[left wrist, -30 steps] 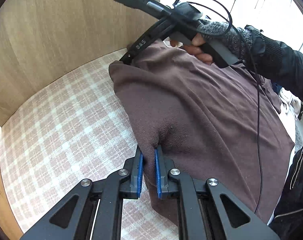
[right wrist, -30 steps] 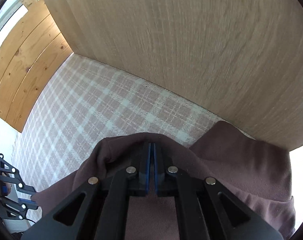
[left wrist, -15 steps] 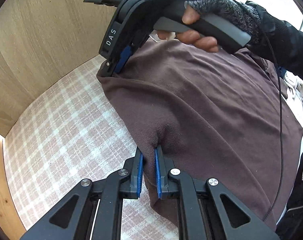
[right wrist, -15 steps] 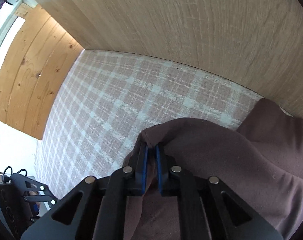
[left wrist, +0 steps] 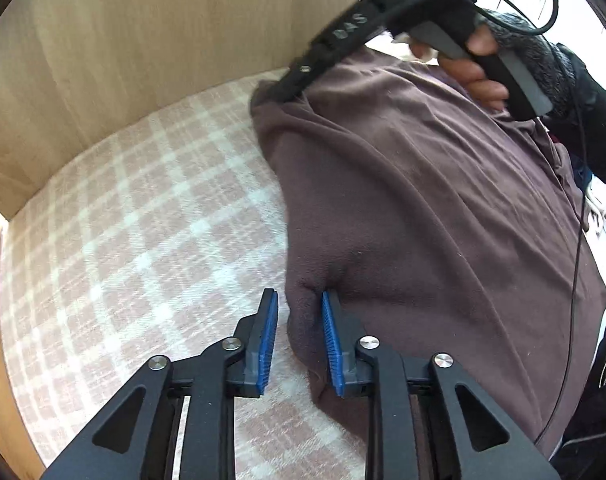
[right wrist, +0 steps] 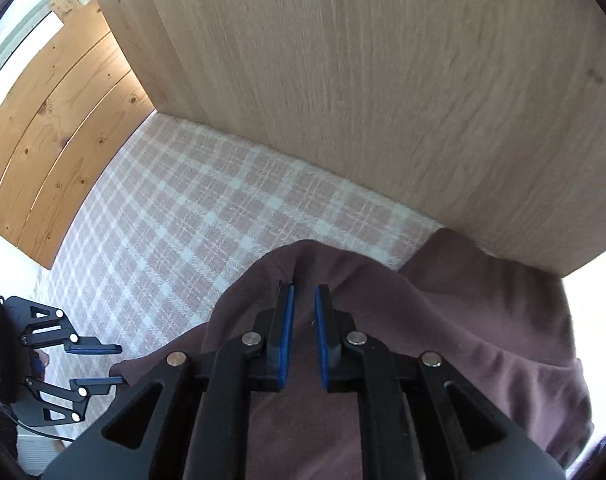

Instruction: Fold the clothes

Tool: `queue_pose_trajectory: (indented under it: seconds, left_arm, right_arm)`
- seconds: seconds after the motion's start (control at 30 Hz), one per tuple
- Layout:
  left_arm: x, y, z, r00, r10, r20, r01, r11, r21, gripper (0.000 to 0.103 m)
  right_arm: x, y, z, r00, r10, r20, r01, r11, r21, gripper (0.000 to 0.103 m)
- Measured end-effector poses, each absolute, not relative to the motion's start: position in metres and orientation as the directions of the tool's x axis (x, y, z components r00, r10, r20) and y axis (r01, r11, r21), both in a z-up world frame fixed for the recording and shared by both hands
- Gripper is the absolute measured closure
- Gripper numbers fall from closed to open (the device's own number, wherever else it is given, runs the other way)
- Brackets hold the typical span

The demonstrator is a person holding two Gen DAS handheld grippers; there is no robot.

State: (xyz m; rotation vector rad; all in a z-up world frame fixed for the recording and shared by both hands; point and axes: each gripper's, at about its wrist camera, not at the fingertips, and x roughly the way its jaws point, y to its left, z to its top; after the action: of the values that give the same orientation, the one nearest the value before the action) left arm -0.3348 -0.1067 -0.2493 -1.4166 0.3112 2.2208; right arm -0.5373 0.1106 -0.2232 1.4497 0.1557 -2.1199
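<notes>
Brown fleecy garment (left wrist: 423,220) lies rumpled on checked woven cloth (left wrist: 143,240); left gripper (left wrist: 299,340) and right gripper (right wrist: 303,336) jaws opening, fabric loose between their ribbed blue pads

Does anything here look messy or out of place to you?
Nothing is damaged or spilled. The brown garment simply lies rumpled on the checked cloth, with creases and a puckered edge between the left hand-held gripper's opening jaws.
</notes>
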Motion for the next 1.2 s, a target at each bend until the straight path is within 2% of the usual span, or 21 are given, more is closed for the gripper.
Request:
queue_pose_trajectory:
  seconds: [0.07,0.13,0.2,0.27,0.33,0.4,0.43,0.5,0.53,0.57,0.67,0.8,0.9,0.97,1.07,1.2]
  left_arm:
    - [-0.331,-0.113,-0.242,-0.37,0.253,-0.894,-0.496,-0.868,-0.04,0.08]
    - [-0.327,-0.116,-0.233,-0.396,0.25,-0.883,-0.472,-0.881,-0.038,0.084]
    - [-0.324,-0.113,-0.223,-0.411,0.312,-0.857,-0.483,-0.871,-0.086,0.084]
    - [-0.325,-0.1,-0.223,-0.388,0.374,-0.842,-0.536,-0.835,-0.125,0.081]
    - [-0.33,-0.088,-0.241,-0.35,0.326,-0.878,-0.564,-0.822,-0.08,0.08]
    - [-0.336,-0.086,-0.265,-0.316,0.243,-0.917,-0.553,-0.833,-0.03,0.08]
    - [-0.336,-0.093,-0.267,-0.31,0.244,-0.919,-0.528,-0.848,-0.047,0.08]
    - [-0.332,-0.111,-0.258,-0.326,0.249,-0.912,-0.474,-0.878,-0.07,0.081]
    - [-0.328,-0.12,-0.25,-0.349,0.234,-0.908,-0.447,-0.892,-0.058,0.085]
    - [-0.32,-0.129,-0.24,-0.365,0.236,-0.901,-0.427,-0.902,-0.063,0.085]
    - [-0.282,-0.147,-0.21,-0.382,0.271,-0.883,-0.404,-0.909,-0.104,0.085]
    - [-0.207,-0.139,-0.189,-0.34,0.318,-0.885,-0.429,-0.89,-0.155,0.085]
    - [-0.151,-0.126,-0.196,-0.287,0.386,-0.877,-0.398,-0.881,-0.257,0.085]
    - [-0.116,-0.116,-0.206,-0.253,0.43,-0.867,-0.369,-0.871,-0.325,0.084]
    - [-0.071,-0.098,-0.228,-0.201,0.431,-0.88,-0.312,-0.88,-0.359,0.085]
    - [-0.014,-0.088,-0.221,-0.195,0.438,-0.878,-0.249,-0.887,-0.388,0.085]
  right_arm:
    - [-0.526,0.113,-0.204,-0.308,-0.419,-0.854,0.524,-0.824,0.215,0.092]
    - [-0.52,0.102,-0.2,-0.234,-0.511,-0.827,0.576,-0.758,0.305,0.09]
    - [-0.515,0.074,-0.217,-0.137,-0.512,-0.848,0.625,-0.709,0.327,0.09]
    - [-0.509,0.056,-0.241,-0.119,-0.423,-0.898,0.676,-0.697,0.239,0.09]
    - [-0.518,0.055,-0.261,-0.242,-0.275,-0.93,0.682,-0.73,0.038,0.09]
    - [-0.53,0.068,-0.268,-0.243,-0.282,-0.928,0.644,-0.763,0.063,0.089]
    - [-0.528,0.071,-0.263,-0.265,-0.277,-0.923,0.627,-0.777,0.053,0.089]
    - [-0.516,0.076,-0.247,-0.324,-0.272,-0.906,0.618,-0.786,0.015,0.087]
    - [-0.506,0.076,-0.237,-0.359,-0.273,-0.892,0.625,-0.781,-0.013,0.085]
    - [-0.494,0.077,-0.23,-0.344,-0.309,-0.887,0.642,-0.767,0.018,0.085]
    - [-0.451,0.075,-0.227,-0.219,-0.396,-0.892,0.687,-0.712,0.148,0.085]
    - [-0.398,0.067,-0.247,-0.083,-0.405,-0.91,0.716,-0.659,0.228,0.085]
    - [-0.391,0.059,-0.279,-0.069,-0.352,-0.934,0.706,-0.678,0.204,0.085]
    - [-0.391,0.059,-0.279,-0.101,-0.365,-0.926,0.71,-0.678,0.19,0.085]
    - [-0.386,0.056,-0.274,-0.161,-0.27,-0.949,0.69,-0.719,0.087,0.085]
    - [-0.344,0.054,-0.243,-0.127,-0.34,-0.932,0.742,-0.656,0.139,0.085]
